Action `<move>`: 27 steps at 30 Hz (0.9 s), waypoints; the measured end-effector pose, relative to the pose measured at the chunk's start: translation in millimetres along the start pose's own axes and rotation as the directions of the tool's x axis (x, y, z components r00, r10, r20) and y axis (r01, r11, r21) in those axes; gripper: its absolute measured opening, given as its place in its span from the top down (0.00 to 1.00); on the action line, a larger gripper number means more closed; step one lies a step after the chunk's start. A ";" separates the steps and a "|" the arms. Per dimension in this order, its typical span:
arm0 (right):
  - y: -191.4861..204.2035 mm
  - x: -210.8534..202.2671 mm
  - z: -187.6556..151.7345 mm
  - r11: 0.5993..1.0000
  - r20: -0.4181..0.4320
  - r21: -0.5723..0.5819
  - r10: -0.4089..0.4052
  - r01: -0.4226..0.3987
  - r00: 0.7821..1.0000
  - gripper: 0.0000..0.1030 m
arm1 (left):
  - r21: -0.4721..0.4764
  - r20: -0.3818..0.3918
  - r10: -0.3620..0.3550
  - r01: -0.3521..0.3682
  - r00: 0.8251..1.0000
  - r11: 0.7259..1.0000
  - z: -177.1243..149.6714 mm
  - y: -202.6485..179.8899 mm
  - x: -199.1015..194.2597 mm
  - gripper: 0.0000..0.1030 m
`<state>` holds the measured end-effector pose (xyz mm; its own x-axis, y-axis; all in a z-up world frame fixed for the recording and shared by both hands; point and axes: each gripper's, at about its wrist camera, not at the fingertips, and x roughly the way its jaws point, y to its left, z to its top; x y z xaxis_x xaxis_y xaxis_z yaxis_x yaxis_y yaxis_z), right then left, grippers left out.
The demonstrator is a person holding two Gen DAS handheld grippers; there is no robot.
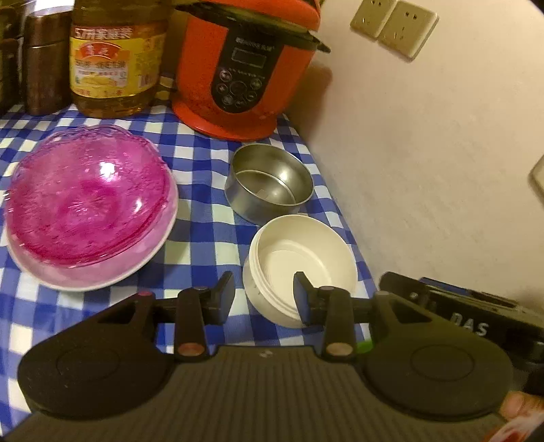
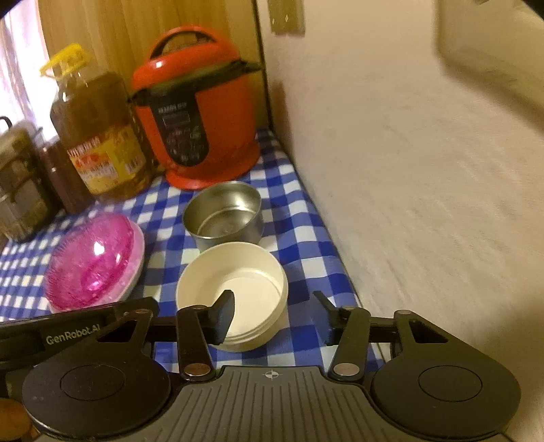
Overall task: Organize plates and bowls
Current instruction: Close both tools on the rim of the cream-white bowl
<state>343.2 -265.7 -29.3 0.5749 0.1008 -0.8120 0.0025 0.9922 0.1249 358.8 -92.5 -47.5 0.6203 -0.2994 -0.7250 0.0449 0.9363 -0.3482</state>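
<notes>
Your surface (image 1: 190,217) wears a blue-and-white checked cloth and runs back into a corner, where a wood-panelled wall meets a pale plaster wall (image 1: 425,153) carrying two beige sockets (image 1: 394,25).

At 9 o'clock in the left wrist view sits the translucent magenta ribbed plate (image 1: 88,207), stacked on a white round plate (image 1: 102,275). Along the back, at 11 o'clock, stand dark metal canisters (image 1: 44,61), then a large amber oil bottle with a yellow label (image 1: 115,57), then at 12 o'clock an orange-red electric pressure cooker with a black control panel (image 1: 244,68).

Toward 1 o'clock of centre rests the small stainless steel bowl (image 1: 270,183), and just in front of it, touching or nearly so, the cream plastic round bowl (image 1: 301,265).

Your left gripper (image 1: 263,299) has its jaws wide apart, straddling the cream bowl's near left rim and clamping nothing. Your right gripper (image 2: 275,312) also has its jaws spread wide, one finger over the bowl's inside, holding nothing.
</notes>
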 end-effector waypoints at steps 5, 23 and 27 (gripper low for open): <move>-5.4 32.6 5.2 1.000 -0.080 0.021 0.009 -0.007 0.997 0.59 | 0.019 -0.017 -0.019 0.019 1.000 1.000 2.8 -0.2 25.0 0.68; -12.5 85.6 14.7 0.999 -0.193 0.029 0.020 -0.015 0.981 0.76 | 0.043 -0.077 0.013 -0.009 0.997 0.999 7.2 1.4 72.3 0.80; -14.8 90.5 14.2 0.999 -0.205 0.036 0.022 -0.015 0.979 0.81 | 0.051 -0.073 0.019 -0.015 0.997 0.999 5.4 1.5 73.6 0.82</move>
<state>406.7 -272.2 -96.5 0.3952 0.1354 -0.9085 0.0239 0.9872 0.1576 408.7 -112.1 -98.2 0.5621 -0.2943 -0.7729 0.0758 0.9489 -0.3062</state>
